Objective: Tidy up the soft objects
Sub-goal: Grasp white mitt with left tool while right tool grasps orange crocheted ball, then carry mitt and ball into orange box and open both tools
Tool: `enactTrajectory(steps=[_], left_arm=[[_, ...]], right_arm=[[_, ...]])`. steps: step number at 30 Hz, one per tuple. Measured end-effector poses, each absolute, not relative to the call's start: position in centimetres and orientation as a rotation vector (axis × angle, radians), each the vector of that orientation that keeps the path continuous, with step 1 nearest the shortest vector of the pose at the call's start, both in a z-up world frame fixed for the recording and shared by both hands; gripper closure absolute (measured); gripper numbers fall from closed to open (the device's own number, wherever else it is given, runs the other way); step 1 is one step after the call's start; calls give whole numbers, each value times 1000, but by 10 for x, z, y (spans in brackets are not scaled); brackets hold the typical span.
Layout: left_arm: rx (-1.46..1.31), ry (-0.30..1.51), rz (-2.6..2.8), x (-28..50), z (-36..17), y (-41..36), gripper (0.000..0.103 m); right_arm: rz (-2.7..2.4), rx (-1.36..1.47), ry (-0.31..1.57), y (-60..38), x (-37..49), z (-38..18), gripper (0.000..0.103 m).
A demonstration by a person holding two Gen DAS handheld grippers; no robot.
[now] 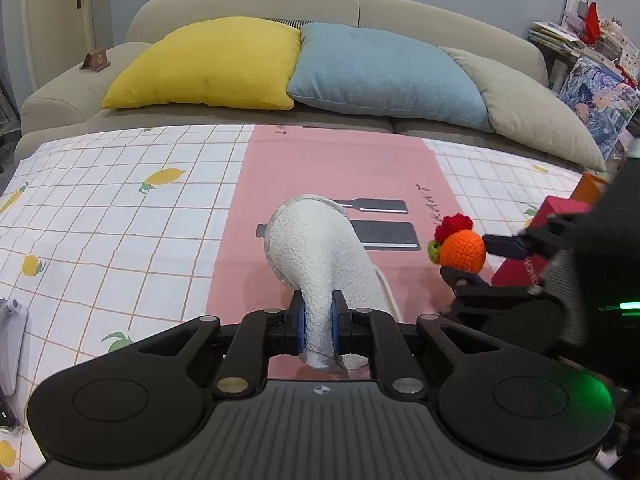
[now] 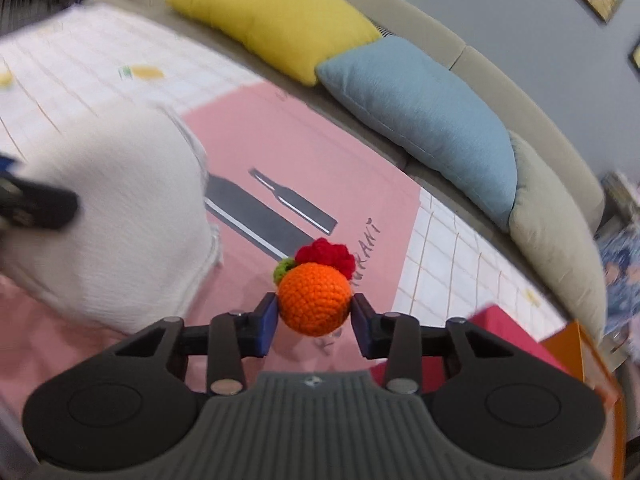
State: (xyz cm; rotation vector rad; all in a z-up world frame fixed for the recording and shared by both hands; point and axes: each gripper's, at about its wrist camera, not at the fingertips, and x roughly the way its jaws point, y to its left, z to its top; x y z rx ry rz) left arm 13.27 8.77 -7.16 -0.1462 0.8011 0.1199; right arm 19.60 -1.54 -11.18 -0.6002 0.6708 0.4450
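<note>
Left gripper (image 1: 318,330) clamped on white terry cloth (image 1: 316,248); right gripper (image 2: 314,320) fingers clamped on orange crocheted ball (image 2: 313,300), red-and-green topped.

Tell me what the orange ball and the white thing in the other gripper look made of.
Orange ball: crocheted yarn, matte, stitch rows visible, with red and green yarn tufts. White item: soft nubby fabric, probably terry or fleece; it bunches where the left gripper pinches it.
</note>
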Motion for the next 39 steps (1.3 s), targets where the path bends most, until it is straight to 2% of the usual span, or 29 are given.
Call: enactTrajectory(steps=[8,19,33,39], left_arm=[[-215,779,32,109,-41,71,90],[-201,686,-125,89,9,21,90],[-125,613,-370,106,52,-81,90],[-61,618,-461,132,54,-132,90]], right_arm=[[532,-364,702,-64,148,-64,64],[426,-199,651,-144,102,-19,64],[139,-63,546,-250,83,11,64],[50,-64,553,-289,89,12,64]])
